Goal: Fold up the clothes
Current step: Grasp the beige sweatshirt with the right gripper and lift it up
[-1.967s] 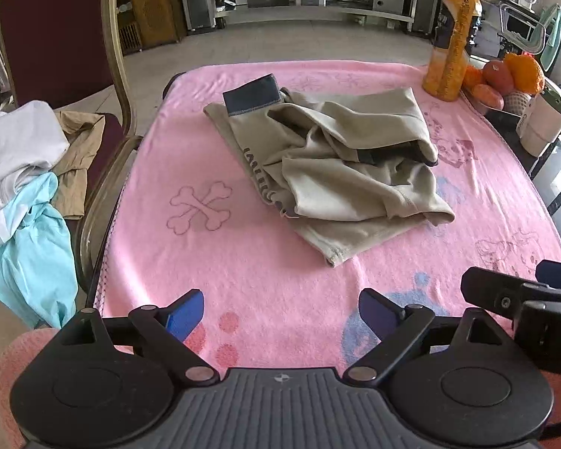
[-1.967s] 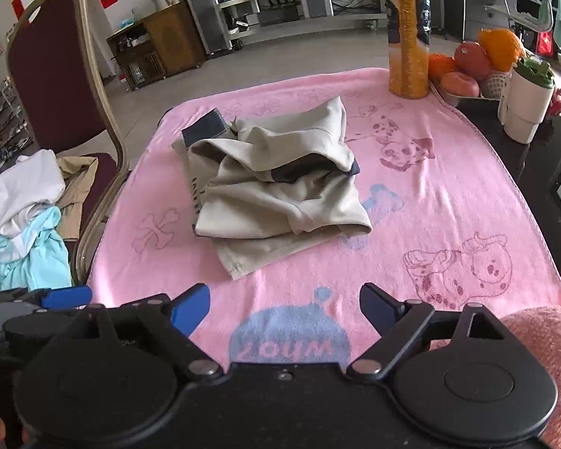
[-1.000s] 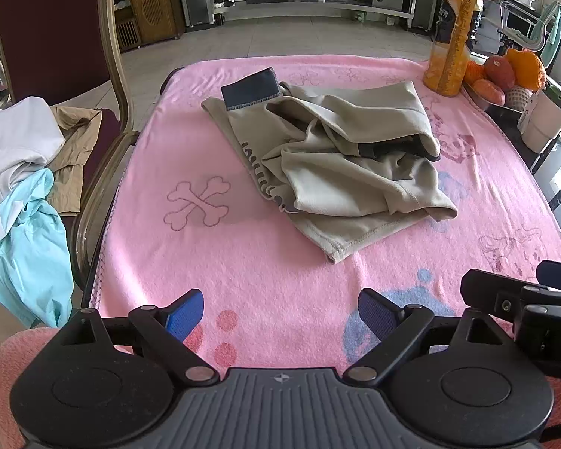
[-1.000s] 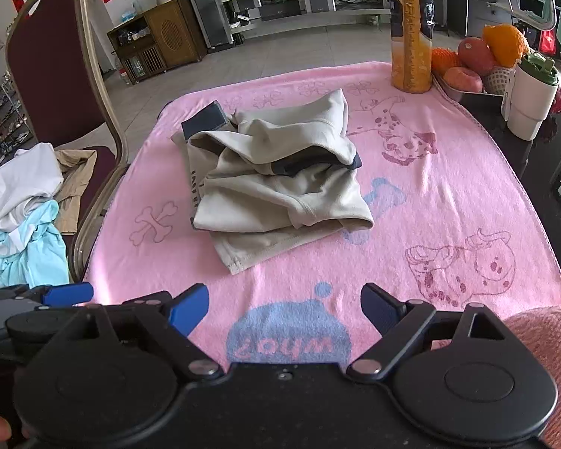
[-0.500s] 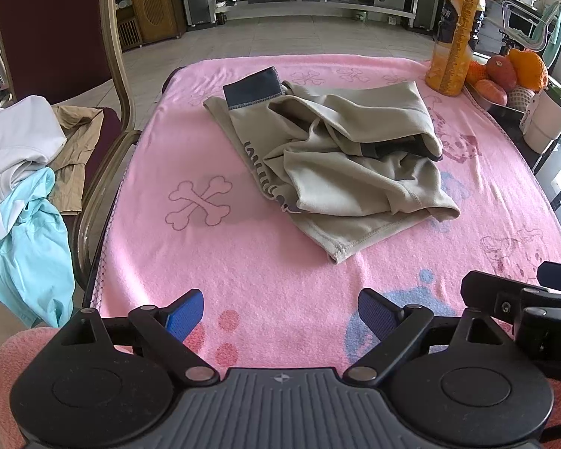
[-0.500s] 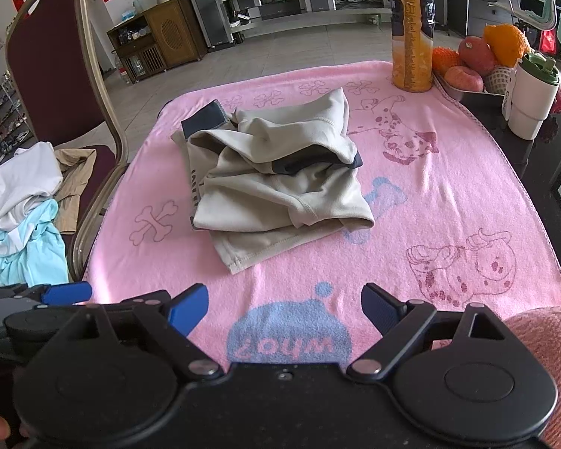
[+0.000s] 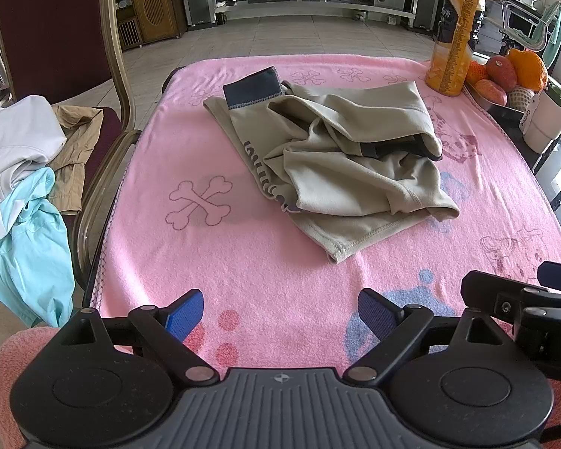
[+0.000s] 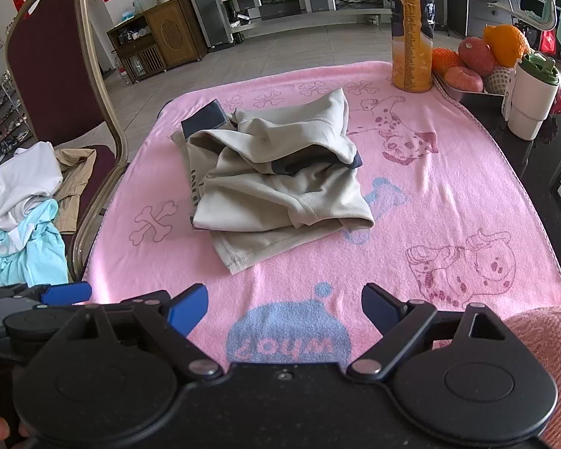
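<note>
While both sets of blue fingers [image 7: 185, 312] stand spread wide with nothing between them, the left gripper [image 7: 280, 310] and right gripper [image 8: 284, 308] hover near the bench edge; the crumpled beige garment [image 8: 276, 183] lies mid-bench on the pink towel [image 7: 243, 254], well apart from them.

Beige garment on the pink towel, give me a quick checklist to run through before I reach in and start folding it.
1. Left gripper open with nothing between the pads: ok.
2. Right gripper open with nothing between the pads: ok.
3. Beige garment lying flat and spread: not ok, it is bunched in overlapping layers.
4. Near hem corner exposed for a grab: ok.
5. Pink towel bare between the grippers and the garment: ok.
6. Orange juice bottle clear of the garment: ok, it stands apart at the far right corner.
</note>
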A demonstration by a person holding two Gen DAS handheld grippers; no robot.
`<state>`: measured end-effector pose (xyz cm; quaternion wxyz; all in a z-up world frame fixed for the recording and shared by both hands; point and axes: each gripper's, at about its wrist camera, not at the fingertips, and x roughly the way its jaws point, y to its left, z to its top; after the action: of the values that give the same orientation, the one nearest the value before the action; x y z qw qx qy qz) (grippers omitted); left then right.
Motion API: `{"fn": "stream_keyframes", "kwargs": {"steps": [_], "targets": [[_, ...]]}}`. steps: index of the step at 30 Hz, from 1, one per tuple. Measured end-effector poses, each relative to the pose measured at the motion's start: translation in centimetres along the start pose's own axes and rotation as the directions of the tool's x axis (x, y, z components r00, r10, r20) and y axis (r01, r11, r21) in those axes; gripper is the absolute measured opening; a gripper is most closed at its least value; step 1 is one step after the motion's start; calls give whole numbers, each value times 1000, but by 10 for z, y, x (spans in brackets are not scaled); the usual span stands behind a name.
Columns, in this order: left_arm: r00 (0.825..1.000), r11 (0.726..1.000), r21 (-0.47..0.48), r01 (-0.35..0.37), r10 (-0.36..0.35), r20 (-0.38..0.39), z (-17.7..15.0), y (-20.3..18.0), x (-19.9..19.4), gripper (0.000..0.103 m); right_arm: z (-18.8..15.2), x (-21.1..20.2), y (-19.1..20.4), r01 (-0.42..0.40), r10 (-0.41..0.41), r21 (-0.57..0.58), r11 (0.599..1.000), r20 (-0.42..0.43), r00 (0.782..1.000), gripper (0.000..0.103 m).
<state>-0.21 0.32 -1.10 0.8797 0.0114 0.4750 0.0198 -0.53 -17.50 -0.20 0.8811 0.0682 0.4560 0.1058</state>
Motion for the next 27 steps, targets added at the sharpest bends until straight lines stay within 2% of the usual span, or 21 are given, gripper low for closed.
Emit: {"fn": "stream_keyframes", "kwargs": {"steps": [6,12,15,16,19,23,25,27], "targets": [[1000,1000,0,0,0,-4,0,1,1,90,0,1,0,0,0,4,1000,-3,1000,90],[1000,999,-36,-16,16,10,11,18,3,90,8,0,-4,0,0,9,1000,13,1000,91],[997,992,-109,-65,69,35,24,36,-1,87,27,-9,-8,19,-19,2,1000,70,997,91],[996,990,-125,-71,78,46,29,40,-3,82,37,-14,-8,23,-22,-4,1000,96,995,91],[991,982,-166,-90,104,82,46,53,-7,78,65,-20,-6,27,-22,-30,999,153,988,92],[989,981,-185,-57,81,126,63,62,-4,77,100,-15,0,18,-3,-77,997,193,981,94],[991,982,-189,-31,55,125,68,63,4,78,112,-2,-3,-18,31,-67,998,188,982,94],[994,984,-178,-25,44,102,68,61,17,79,120,14,-7,-19,29,-54,998,190,981,94]]}}
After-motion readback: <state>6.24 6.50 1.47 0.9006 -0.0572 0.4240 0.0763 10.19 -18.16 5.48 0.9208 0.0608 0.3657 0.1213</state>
